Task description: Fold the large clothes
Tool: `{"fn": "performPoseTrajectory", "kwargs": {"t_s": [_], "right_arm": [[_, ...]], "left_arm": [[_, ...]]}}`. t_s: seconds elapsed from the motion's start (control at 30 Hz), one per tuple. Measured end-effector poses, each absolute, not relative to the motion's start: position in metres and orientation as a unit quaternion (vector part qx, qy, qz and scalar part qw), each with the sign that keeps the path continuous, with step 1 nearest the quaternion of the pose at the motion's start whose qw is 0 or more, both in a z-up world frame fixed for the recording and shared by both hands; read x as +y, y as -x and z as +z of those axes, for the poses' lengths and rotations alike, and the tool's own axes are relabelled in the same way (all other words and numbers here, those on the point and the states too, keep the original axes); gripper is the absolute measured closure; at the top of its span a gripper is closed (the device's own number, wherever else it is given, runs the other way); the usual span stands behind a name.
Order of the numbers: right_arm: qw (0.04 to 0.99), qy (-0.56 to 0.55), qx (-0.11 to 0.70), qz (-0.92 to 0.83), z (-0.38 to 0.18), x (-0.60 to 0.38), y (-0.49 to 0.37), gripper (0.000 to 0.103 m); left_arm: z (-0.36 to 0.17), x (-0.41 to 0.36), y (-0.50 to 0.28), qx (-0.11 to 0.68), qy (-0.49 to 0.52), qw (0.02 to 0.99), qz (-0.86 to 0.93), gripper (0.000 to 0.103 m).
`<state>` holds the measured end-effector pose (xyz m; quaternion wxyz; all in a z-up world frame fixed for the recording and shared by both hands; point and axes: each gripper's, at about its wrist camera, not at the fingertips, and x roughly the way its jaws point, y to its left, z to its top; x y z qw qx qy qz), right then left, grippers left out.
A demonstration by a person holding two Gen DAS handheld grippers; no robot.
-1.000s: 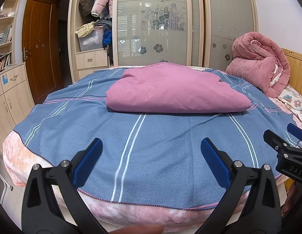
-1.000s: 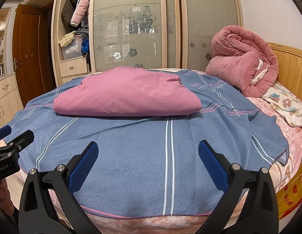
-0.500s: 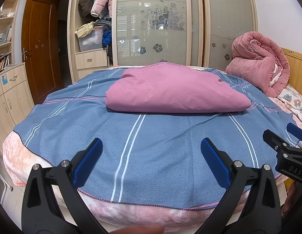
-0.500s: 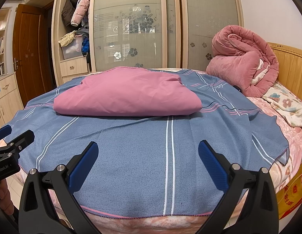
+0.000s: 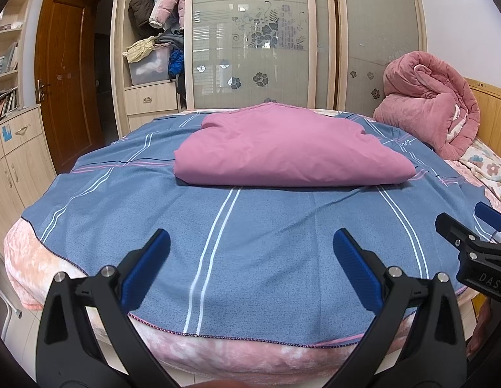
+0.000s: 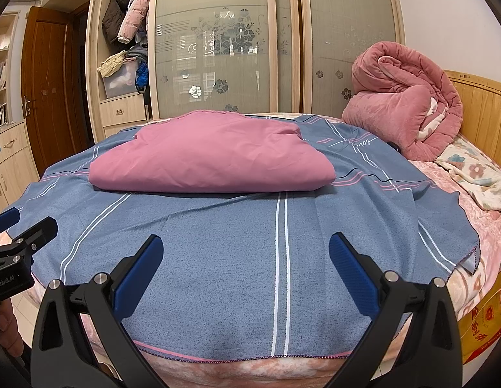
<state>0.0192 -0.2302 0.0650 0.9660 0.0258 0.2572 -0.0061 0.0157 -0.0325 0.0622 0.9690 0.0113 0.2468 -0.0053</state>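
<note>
On the blue striped sheet (image 5: 250, 242), a folded pink garment (image 5: 289, 152) lies mid-bed, well beyond both grippers. The left gripper (image 5: 250, 258) and right gripper (image 6: 245, 262) gape wide, empty. "DAS" shows on the right one's body; "enRobot.AI" on the left's.

Folded cloth (image 5: 289, 152) plain mauve-pink; sheet (image 5: 250, 226) blue w/ white & pink stripes; quilt (image 6: 409, 110) pink; fingers (image 5: 147, 268) blue pads, black arms.
</note>
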Motion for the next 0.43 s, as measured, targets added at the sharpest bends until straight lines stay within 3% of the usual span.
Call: {"fn": "performPoseTrajectory", "kwargs": {"t_s": [0.43], "right_arm": [[0.966, -0.025, 0.257, -0.006, 0.0644, -0.2294, -0.0191, 0.001]], "left_arm": [[0.0611, -0.0324, -0.0172, 0.251, -0.009, 0.968, -0.008, 0.002]]}}
